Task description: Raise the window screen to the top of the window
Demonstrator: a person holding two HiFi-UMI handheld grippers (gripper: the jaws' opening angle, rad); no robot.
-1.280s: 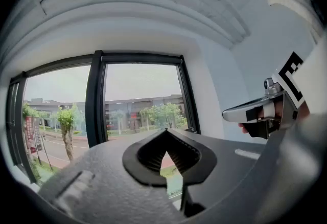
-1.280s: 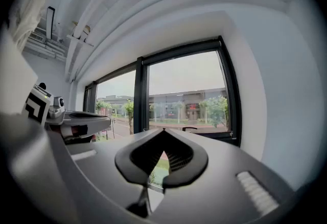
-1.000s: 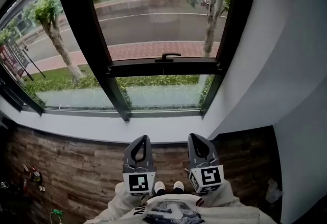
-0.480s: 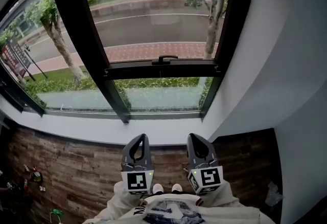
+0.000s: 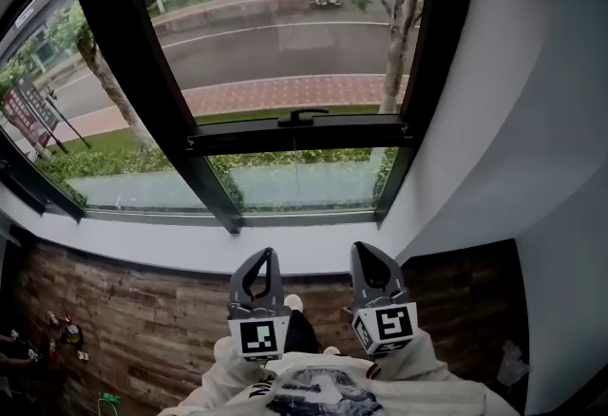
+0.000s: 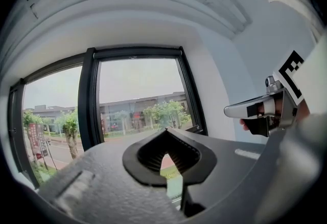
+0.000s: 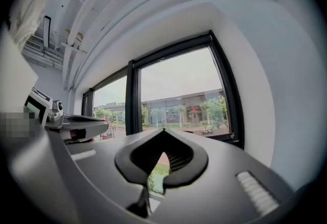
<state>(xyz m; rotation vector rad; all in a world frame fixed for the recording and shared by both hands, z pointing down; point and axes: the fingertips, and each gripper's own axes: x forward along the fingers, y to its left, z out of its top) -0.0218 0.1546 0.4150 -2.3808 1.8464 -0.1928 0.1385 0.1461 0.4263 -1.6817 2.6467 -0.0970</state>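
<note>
A black-framed window [image 5: 285, 44] faces me, with a horizontal black screen bar [image 5: 294, 135] across its lower part and a small handle [image 5: 299, 117] on top of it. My left gripper [image 5: 263, 256] and right gripper [image 5: 364, 251] are held side by side, level, well short of the sill and below the bar. Both are shut with nothing between the jaws. In the left gripper view the left gripper [image 6: 166, 132] points at the window [image 6: 138, 95]. From the right gripper view the right gripper [image 7: 163, 131] does likewise, toward the same window [image 7: 179, 95].
A white sill [image 5: 190, 238] runs under the window and a white wall [image 5: 532, 120] closes in on the right. A thick black mullion [image 5: 142, 72] divides off a second pane on the left. Wood floor [image 5: 123, 319] lies below, with small items [image 5: 57, 333] at the far left.
Both grippers have moved forward toward the window together, still shut. One shoe has stepped ahead, and the window bar sits a little higher in the head view.
</note>
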